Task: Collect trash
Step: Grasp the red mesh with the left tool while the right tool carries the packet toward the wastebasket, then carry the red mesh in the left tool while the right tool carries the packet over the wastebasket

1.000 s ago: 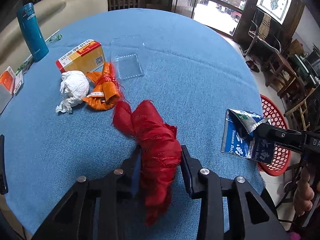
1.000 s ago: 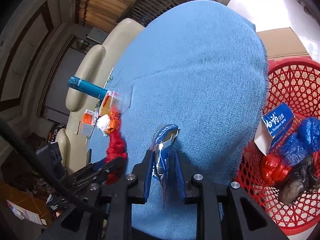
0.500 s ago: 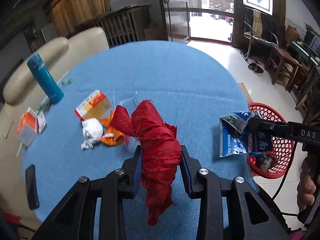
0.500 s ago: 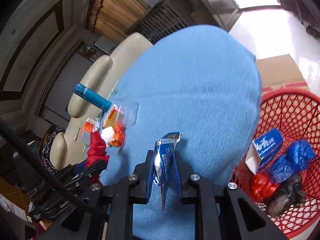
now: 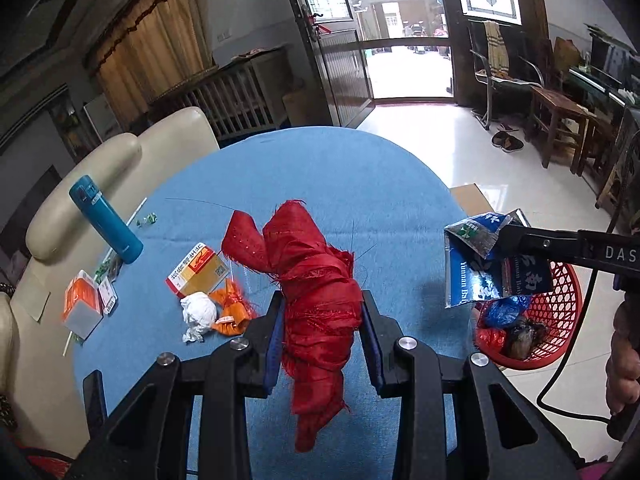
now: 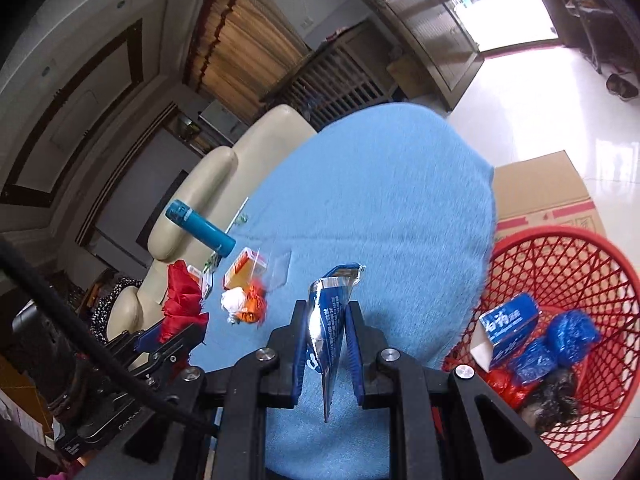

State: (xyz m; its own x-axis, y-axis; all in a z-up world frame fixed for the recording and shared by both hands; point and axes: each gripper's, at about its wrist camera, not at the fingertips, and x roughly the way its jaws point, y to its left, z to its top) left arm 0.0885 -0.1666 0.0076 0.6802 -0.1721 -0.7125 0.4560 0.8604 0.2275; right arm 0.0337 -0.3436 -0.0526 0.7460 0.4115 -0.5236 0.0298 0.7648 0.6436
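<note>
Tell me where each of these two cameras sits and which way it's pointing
Left wrist: sits on the left gripper, looks forward over the blue table toward the doorway; gripper shut on a red cloth; the person's hand shows at right.
Right wrist: sits on the right gripper, looks across the table toward the sofa; gripper shut on a foil packet.
Shared: table, teal bottle, red basket, and each other's gripper.
</note>
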